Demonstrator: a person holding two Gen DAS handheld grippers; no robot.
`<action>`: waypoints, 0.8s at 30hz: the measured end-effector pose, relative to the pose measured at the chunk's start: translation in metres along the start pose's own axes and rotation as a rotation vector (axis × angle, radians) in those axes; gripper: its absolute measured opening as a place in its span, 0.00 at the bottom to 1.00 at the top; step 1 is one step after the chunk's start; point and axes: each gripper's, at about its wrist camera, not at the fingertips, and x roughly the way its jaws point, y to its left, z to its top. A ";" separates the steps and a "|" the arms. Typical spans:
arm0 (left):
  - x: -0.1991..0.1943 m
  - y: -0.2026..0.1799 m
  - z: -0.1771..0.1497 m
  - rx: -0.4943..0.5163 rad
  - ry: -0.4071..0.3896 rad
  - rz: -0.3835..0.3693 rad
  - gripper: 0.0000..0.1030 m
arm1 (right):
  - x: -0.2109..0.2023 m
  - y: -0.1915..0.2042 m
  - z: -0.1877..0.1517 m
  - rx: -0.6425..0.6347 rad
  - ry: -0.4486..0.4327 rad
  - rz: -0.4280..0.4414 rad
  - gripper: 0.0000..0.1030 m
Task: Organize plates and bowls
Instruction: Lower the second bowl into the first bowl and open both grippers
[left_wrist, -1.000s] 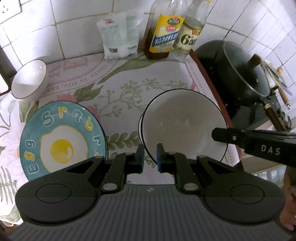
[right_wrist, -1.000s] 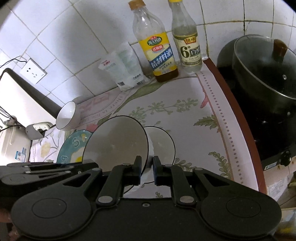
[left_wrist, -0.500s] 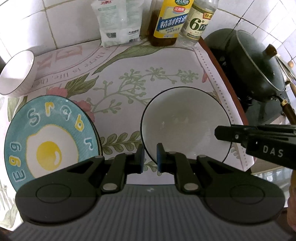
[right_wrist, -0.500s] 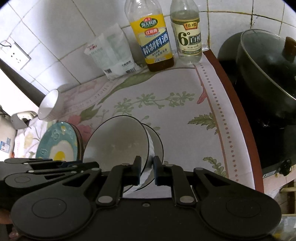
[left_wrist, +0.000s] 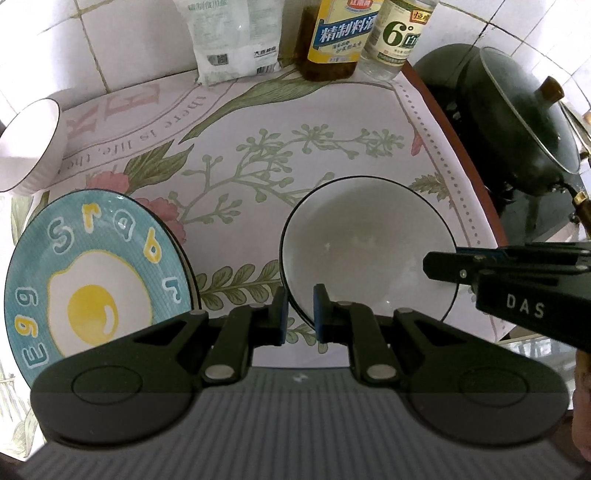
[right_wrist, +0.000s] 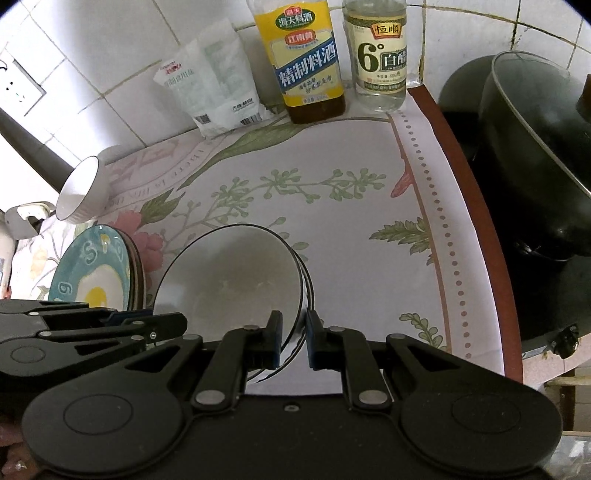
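Observation:
A white bowl with a thin black rim (left_wrist: 369, 251) (right_wrist: 229, 280) is held between both grippers, low over the flowered mat. My left gripper (left_wrist: 299, 310) is shut on its near-left rim and shows in the right wrist view as the left gripper (right_wrist: 166, 325). My right gripper (right_wrist: 291, 332) is shut on the opposite rim; its fingertips (left_wrist: 443, 264) reach in from the right. The rim of a second white bowl (right_wrist: 311, 291) peeks out right under the held one. A blue egg plate (left_wrist: 99, 288) (right_wrist: 92, 280) tops a short stack at the left. A small ribbed white bowl (left_wrist: 29, 147) (right_wrist: 85, 192) stands behind it.
Against the tiled wall stand a salt bag (right_wrist: 218, 85), a cooking wine bottle (right_wrist: 306, 66) and a vinegar bottle (right_wrist: 380, 62). A black pot with a glass lid (left_wrist: 517, 125) (right_wrist: 535, 155) sits on the stove past the mat's right edge. A wall socket (right_wrist: 18, 85) is at the far left.
Both grippers have come down with the bowl still in their grip. The bowl has levelled out and now sits close over the second bowl, hiding nearly all of it.

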 end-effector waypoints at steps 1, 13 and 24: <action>0.001 0.001 0.001 -0.004 0.008 -0.004 0.12 | 0.000 0.000 0.000 0.000 0.001 0.001 0.17; -0.033 0.002 0.004 -0.006 0.039 -0.061 0.30 | -0.038 0.004 0.003 -0.056 -0.053 0.070 0.21; -0.102 0.019 0.003 0.017 -0.006 -0.070 0.39 | -0.097 0.052 0.009 -0.234 -0.118 0.151 0.21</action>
